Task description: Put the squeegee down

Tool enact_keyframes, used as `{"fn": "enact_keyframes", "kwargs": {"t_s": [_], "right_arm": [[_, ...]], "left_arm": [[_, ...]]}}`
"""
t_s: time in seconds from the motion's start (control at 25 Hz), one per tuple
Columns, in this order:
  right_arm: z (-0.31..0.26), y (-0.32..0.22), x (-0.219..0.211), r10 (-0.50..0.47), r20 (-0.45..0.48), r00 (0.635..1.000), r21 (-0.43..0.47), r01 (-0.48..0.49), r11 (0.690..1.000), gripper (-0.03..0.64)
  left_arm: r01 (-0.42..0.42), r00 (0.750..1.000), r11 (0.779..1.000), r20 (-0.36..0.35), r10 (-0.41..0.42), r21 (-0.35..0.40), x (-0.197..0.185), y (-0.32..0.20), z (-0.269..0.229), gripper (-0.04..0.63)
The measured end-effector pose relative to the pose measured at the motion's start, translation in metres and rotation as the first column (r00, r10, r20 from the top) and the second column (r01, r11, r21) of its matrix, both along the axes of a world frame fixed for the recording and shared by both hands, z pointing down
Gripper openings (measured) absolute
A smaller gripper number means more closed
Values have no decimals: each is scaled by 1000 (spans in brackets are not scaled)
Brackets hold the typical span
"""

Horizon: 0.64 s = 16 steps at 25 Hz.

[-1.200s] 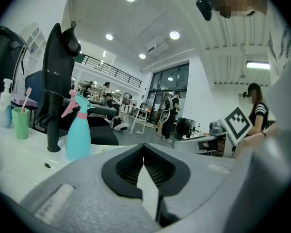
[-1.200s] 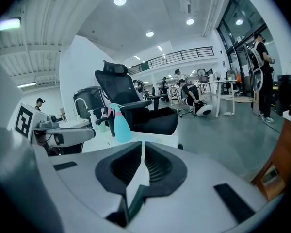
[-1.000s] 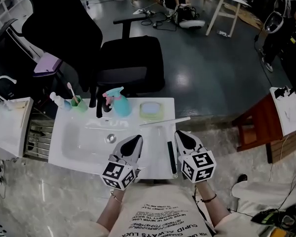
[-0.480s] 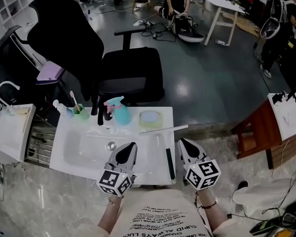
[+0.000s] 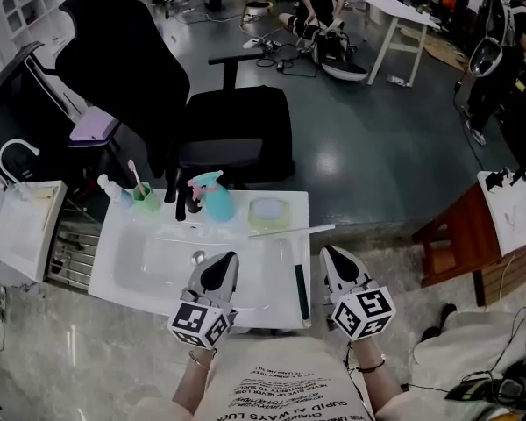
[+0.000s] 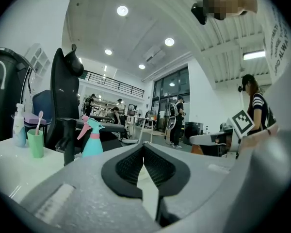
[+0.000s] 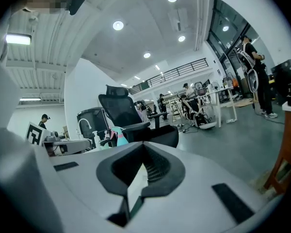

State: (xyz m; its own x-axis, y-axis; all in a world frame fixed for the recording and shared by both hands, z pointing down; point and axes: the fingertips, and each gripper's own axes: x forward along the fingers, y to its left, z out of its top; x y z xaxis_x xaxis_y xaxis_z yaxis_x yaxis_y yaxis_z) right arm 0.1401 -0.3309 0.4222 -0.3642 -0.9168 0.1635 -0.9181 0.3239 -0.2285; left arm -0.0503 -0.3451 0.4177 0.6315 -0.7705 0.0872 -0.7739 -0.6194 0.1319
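The squeegee lies flat on the right part of the white counter (image 5: 285, 310). Its pale blade (image 5: 291, 231) runs crosswise and its dark handle (image 5: 300, 291) points back toward me. My left gripper (image 5: 223, 261) hovers over the counter's near edge, left of the handle, shut with nothing in it. My right gripper (image 5: 329, 254) is just right of the handle, past the counter's right edge, shut and empty too. In the left gripper view the jaws (image 6: 143, 147) meet at the tips, and in the right gripper view they (image 7: 144, 147) are closed as well.
The sink basin (image 5: 153, 266) fills the counter's left. Along the back stand a soap bottle (image 5: 111, 191), a green cup with a toothbrush (image 5: 142, 196), a black faucet (image 5: 182, 202), a teal spray bottle (image 5: 213, 196) and a green dish (image 5: 268, 211). A black office chair (image 5: 232, 130) stands behind, a brown stool (image 5: 460, 235) at right.
Both grippers have drawn back toward me, off the counter's middle, and risen a little. The squeegee stays where it lay.
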Motion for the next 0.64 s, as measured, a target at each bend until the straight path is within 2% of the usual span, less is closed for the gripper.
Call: {"fn": "enact_keyframes", "kwargs": {"t_s": [0.64], "right_arm": [[2, 3, 18, 27, 4, 1000, 5, -27, 1000, 3]], "left_arm": [[37, 999, 999, 18, -37, 6, -3, 3, 1, 22]]}}
